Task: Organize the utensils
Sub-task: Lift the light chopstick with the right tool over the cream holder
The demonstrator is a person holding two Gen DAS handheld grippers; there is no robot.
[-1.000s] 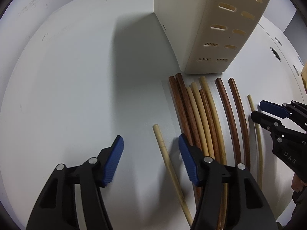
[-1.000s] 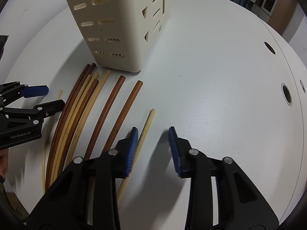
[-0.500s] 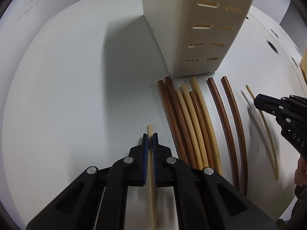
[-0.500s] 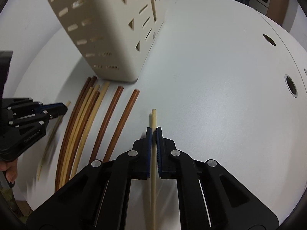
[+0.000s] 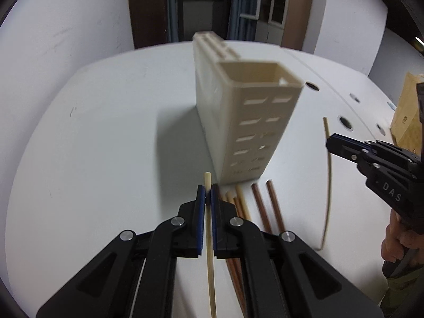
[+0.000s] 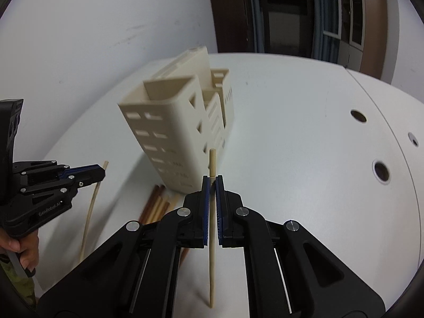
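My left gripper is shut on a pale chopstick, held above the white table with its tip just past the blue pads. My right gripper is shut on another pale chopstick, also held in the air. A cream slotted utensil holder stands upright just beyond both tips, and it fills the left middle of the right wrist view. Several brown and tan chopsticks lie on the table at the holder's foot. Each view shows the other gripper from the side, the right one and the left one.
The round white table has cable holes on its right side. A cardboard box stands at the far right. A hand grips the right gripper's handle. A white wall and a dark doorway lie behind.
Both grippers went from open to shut, each on a pale chopstick lying on the table. Both then rose and tilted up, lifting the sticks, so the holder's open top now shows.
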